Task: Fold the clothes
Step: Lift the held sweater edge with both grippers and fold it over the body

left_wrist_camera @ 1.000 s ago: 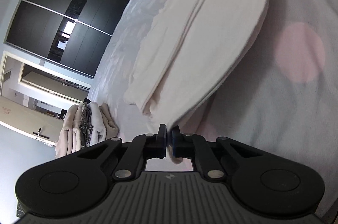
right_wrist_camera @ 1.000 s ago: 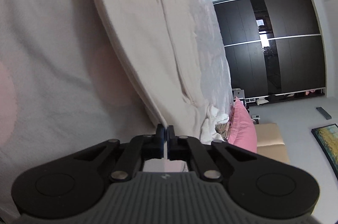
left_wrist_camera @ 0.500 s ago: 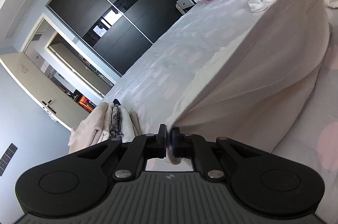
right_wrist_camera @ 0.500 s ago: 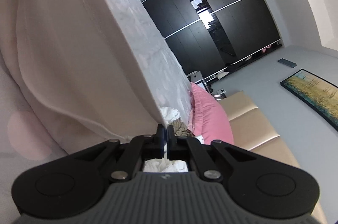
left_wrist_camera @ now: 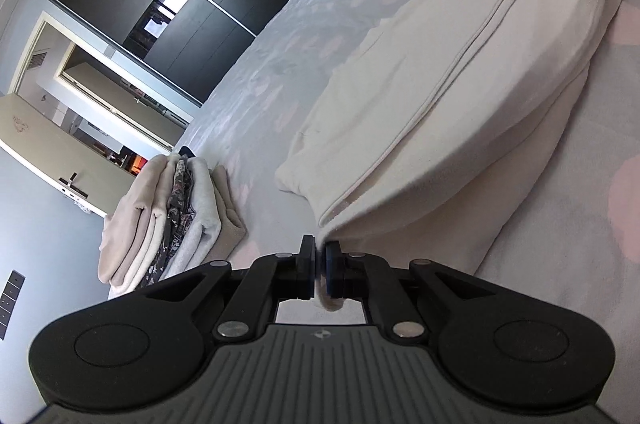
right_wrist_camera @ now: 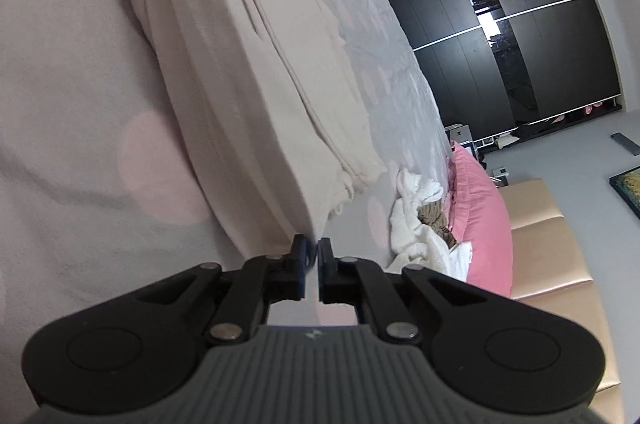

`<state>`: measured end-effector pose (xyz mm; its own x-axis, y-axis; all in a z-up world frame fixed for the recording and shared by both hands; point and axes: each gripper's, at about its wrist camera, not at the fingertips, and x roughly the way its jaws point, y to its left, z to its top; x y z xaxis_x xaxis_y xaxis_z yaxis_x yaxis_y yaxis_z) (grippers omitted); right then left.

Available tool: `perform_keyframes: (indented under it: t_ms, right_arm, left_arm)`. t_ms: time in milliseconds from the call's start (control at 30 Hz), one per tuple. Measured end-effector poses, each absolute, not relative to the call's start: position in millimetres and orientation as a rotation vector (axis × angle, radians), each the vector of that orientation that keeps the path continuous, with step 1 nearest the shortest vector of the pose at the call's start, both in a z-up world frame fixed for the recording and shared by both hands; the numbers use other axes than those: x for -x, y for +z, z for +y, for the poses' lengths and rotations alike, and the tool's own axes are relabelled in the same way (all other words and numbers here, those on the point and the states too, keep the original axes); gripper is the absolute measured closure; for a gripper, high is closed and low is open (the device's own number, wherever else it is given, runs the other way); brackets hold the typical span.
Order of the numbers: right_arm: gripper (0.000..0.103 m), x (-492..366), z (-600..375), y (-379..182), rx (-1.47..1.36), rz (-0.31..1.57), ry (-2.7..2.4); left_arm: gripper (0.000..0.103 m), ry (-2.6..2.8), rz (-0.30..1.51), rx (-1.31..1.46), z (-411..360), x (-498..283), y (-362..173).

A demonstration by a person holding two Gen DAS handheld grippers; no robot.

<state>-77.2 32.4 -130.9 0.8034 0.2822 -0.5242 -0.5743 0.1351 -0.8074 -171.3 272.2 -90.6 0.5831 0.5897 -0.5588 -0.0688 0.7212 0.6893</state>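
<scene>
Grey bedspread w/ pale pink dots (left_wrist_camera: 580, 232) is filling most of both views, w/ plenty of bare cover around the cream fleece garment (left_wrist_camera: 460, 95), folded in half. It's lying mid-bed, long axis running from left gripper (left_wrist_camera: 319, 266) to right gripper (right_wrist_camera: 313, 264). Left jaws are pinching one corner; right jaws are nearly together on the other corner, a thin edge of cloth between them. Stack of folded beige and grey clothes (left_wrist_camera: 172, 220) is sitting near the bed edge, white crumpled laundry (right_wrist_camera: 420, 224) by the pink pillow (right_wrist_camera: 480, 220). No readable writing.
</scene>
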Motion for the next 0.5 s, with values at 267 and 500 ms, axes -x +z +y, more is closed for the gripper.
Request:
perform_keyframes:
  t_ms: [267,500]
  right_arm:
    - [0.071,95.1,23.4,-141.9,1.363,0.225,0.719]
    - [0.062,106.5,14.0,-171.0,1.573,0.122,0.694]
  left_arm:
    - [0.100,0.422,0.902,-0.651,275.1,171.7,-97.6]
    - [0.100,0.422,0.904,-0.641,275.5,173.0,-96.6]
